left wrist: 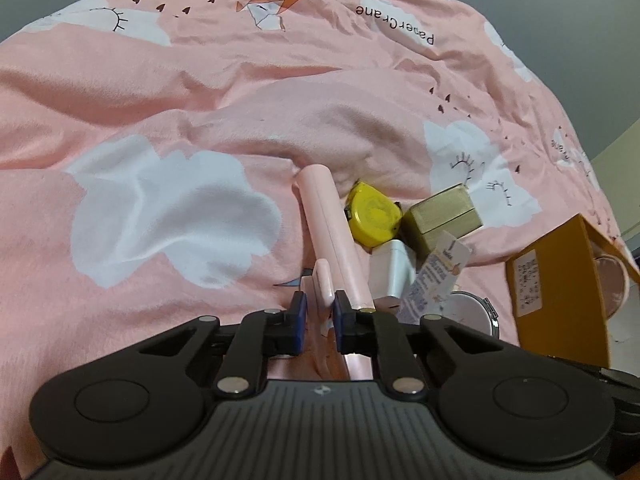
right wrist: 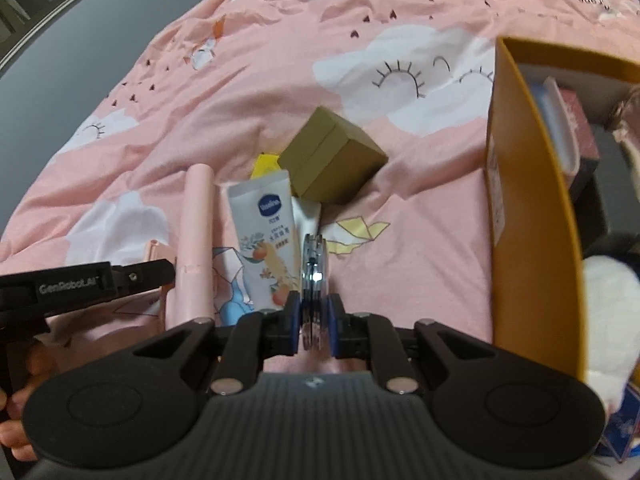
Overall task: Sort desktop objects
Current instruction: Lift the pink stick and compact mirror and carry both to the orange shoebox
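A round compact mirror [right wrist: 315, 280] is clamped edge-on between the fingers of the right gripper [right wrist: 314, 322], above a pink bedsheet [right wrist: 240, 80] printed with white clouds. The fingers of the left gripper [left wrist: 320, 312] are set on either side of a small pink object [left wrist: 323, 284]; whether it is actually pinched cannot be told. Beside it a long pink case [left wrist: 332, 232] lies on the bed, with a yellow tape measure [left wrist: 374, 214], a white charger [left wrist: 392, 274] and a Vaseline hand cream tube [right wrist: 266, 236] clustered just beside it. An olive-brown cardboard box [right wrist: 332, 160] sits tilted behind the tube. A mustard-yellow storage box [right wrist: 528, 220] stands open to the right, with several items seen inside it.
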`<state>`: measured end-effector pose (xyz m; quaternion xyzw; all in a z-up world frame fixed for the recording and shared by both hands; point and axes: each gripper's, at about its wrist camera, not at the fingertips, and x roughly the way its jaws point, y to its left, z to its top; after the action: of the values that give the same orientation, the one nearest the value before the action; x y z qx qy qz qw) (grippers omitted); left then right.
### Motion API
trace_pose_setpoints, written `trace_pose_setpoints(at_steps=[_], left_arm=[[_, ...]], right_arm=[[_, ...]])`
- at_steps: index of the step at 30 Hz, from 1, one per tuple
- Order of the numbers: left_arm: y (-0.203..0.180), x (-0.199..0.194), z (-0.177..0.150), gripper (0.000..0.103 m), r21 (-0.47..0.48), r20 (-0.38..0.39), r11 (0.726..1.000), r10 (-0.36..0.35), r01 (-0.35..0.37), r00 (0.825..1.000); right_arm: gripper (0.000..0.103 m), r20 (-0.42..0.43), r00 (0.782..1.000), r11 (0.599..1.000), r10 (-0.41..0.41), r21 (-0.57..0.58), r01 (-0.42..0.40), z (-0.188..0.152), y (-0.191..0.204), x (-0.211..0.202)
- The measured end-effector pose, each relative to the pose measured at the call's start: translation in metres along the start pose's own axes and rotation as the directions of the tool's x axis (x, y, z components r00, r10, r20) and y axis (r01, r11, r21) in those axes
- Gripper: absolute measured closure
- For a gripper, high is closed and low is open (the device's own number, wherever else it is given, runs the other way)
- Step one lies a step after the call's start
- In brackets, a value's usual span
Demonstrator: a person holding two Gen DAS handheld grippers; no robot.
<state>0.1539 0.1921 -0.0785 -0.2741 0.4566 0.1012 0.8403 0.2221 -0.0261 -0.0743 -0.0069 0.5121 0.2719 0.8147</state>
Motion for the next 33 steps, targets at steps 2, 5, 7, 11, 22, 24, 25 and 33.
trace_pose_setpoints(at_steps=[2,5,7,11,22,24,25,33], left_arm=[[-0.001,-0.004,0.0,0.088,-0.01,-0.002,1.0,-0.022,0.022,1.0],[-0.002,-0.013,0.0,0.089,-0.03,-0.001,0.998,-0.062,0.062,0.998],[-0.005,-0.018,0.0,0.089,-0.041,-0.008,0.995,-0.092,0.092,0.996],[-0.013,-0.028,0.0,0.089,-0.046,-0.017,0.991,-0.13,0.129,0.991],[-0.07,-0.078,0.007,0.089,0.03,0.035,0.966,-0.257,0.256,0.966],[-0.087,-0.086,0.009,0.089,0.057,0.041,0.956,-0.289,0.287,0.956],[-0.095,-0.089,0.01,0.089,0.074,0.043,0.952,-0.302,0.298,0.952],[-0.18,-0.087,0.007,0.089,0.206,-0.01,0.895,-0.403,0.396,0.915]], right_arm=[[0.089,0.013,1.0,1.0,-0.001,-0.01,0.001,0.0,0.0,-0.009],[0.089,0.039,0.999,1.0,0.012,-0.014,-0.011,0.001,-0.003,-0.024],[0.089,0.055,0.998,1.0,0.024,-0.018,-0.023,0.001,-0.004,-0.035],[0.089,0.079,0.996,0.998,0.039,-0.042,-0.036,0.0,-0.006,-0.056],[0.089,0.194,0.978,0.997,0.071,-0.048,-0.063,0.0,-0.034,-0.132],[0.089,0.224,0.973,0.998,0.056,-0.044,-0.047,0.001,-0.042,-0.147],[0.089,0.238,0.97,0.998,0.045,-0.043,-0.036,0.001,-0.046,-0.154],[0.089,0.288,0.952,0.994,-0.106,0.014,0.106,-0.003,-0.096,-0.195]])
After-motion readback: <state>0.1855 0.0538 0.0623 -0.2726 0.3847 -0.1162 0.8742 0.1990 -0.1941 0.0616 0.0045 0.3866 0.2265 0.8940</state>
